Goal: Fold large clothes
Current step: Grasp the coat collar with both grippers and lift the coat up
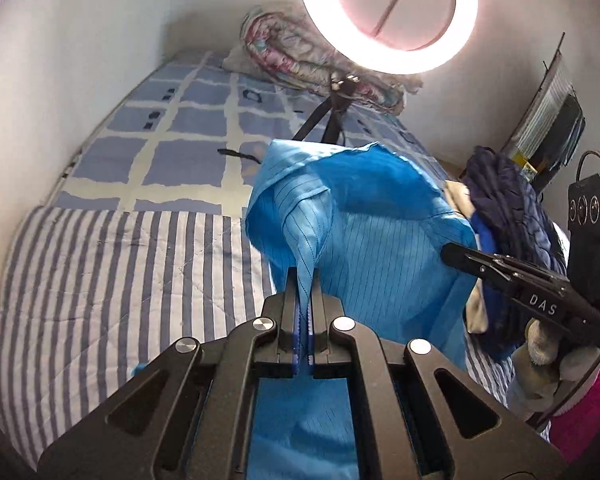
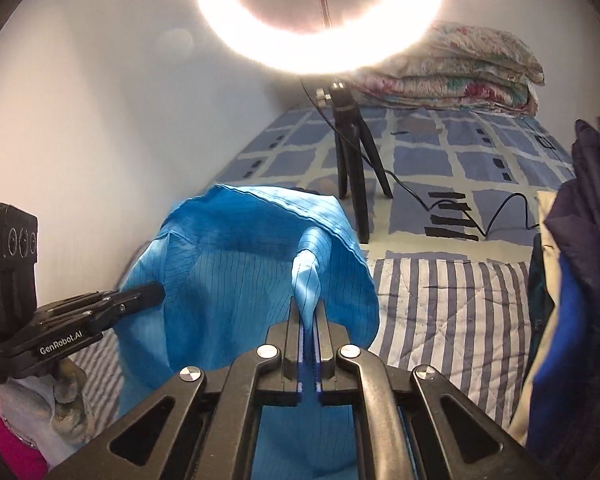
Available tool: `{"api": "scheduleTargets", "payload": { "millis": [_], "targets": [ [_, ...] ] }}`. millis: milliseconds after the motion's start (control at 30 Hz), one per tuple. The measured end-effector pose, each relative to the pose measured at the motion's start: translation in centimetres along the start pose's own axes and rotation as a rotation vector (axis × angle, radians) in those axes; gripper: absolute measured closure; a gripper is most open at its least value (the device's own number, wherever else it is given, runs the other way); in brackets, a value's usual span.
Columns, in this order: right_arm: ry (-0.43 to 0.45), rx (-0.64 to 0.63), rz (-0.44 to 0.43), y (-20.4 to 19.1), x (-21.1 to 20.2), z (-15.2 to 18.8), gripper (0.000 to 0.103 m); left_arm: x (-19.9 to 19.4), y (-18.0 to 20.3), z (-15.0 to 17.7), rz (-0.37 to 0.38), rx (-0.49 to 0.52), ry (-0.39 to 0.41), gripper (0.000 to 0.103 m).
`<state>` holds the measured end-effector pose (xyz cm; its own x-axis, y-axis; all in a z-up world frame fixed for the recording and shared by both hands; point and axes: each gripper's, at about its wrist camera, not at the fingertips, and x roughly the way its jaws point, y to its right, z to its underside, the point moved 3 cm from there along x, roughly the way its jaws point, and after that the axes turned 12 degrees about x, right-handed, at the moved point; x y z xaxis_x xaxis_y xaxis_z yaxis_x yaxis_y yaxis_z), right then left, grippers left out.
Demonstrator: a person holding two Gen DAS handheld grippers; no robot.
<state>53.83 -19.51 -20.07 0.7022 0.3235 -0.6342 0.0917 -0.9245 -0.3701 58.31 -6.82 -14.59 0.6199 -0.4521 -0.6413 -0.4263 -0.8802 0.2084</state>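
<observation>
The blue pinstriped garment (image 1: 364, 216) hangs in the air over the near end of the bed, pinched at two points along one edge so that the cloth bellies out between them and falls away below. The left gripper (image 1: 305, 280) has its fingers clamped tight on a bunched ridge of the fabric, and the right gripper (image 2: 310, 312) has its fingers closed the same way on another ridge of that edge; each shows in the other's view, its tip buried in blue cloth. Holding two separated points on one edge looks meant to let the weight of the garment pull it open and flat, so it can be laid down squarely for a first fold; that is my reading, and the folding itself seems barely begun. Below lies a striped quilt (image 1: 112, 280), clear enough to serve as the folding surface, and beyond it the blue checked bedsheet (image 2: 440, 160). A ring light (image 2: 320, 12) on a small black tripod (image 2: 352, 152) stands on the sheet at the far side, its cable trailing right. A folded floral blanket (image 2: 452, 76) rests at the far end, and a heap of dark clothes (image 1: 508, 208) sits on the right, likely waiting their turn.
</observation>
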Motion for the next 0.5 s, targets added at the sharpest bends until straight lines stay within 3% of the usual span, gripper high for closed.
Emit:
{"api": "scheduleTargets", "payload": {
  "millis": [267, 500],
  "targets": [
    [0.026, -0.105, -0.014, -3.0, -9.9, 5.1, 0.103, -9.0, 4.9, 3.4, 0.004, 0.064, 0.046, 0.103],
    [0.036, -0.158, -0.004, -4.1, -16.9, 12.4, 0.103, -14.8, 8.9, 9.0, 0.018, 0.11, 0.051, 0.103]
  ]
}}
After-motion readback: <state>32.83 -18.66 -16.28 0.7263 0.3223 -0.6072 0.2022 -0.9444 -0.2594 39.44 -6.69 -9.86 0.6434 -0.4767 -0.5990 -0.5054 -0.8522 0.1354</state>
